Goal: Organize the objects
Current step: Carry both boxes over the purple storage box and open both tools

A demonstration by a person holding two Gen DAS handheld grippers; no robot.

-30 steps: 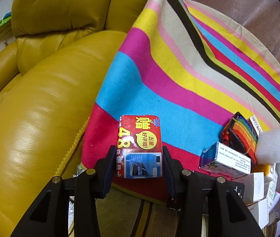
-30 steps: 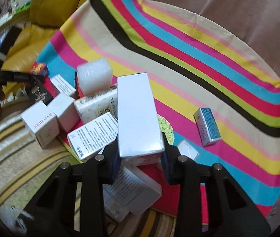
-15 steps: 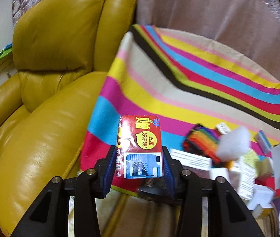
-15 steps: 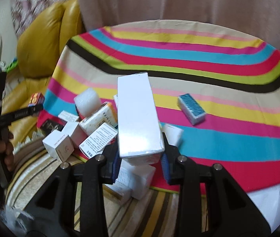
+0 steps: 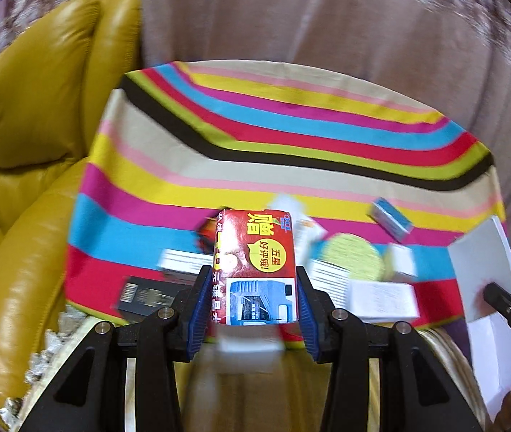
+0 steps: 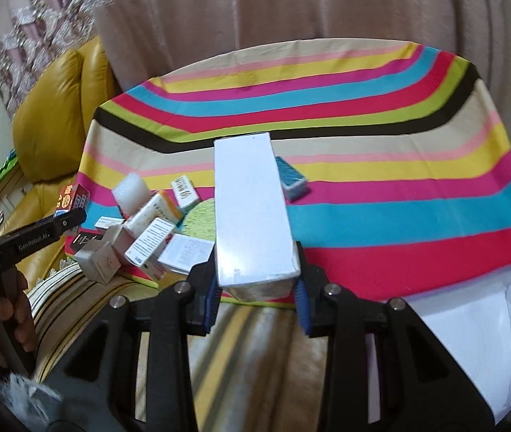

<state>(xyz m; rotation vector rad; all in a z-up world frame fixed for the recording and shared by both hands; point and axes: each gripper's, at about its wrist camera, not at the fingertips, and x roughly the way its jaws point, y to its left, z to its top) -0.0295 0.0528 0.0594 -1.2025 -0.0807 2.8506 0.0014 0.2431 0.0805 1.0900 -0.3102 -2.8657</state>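
Red box (image 5: 255,266), white box (image 6: 252,216), two grippers

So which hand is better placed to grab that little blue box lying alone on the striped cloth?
Neither is free, but the right is nearer: the blue box lies just past the white box its gripper holds.

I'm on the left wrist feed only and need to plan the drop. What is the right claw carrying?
Observer: The right claw is shut on a tall white box, held clear of the striped cloth.
Operator: Anything lying beyond it?
Observer: A small blue box lies alone just past the white box's far end.
Operator: Is my own grip visible from there?
Observer: Yes, the left claw shows with the red box between its tips.
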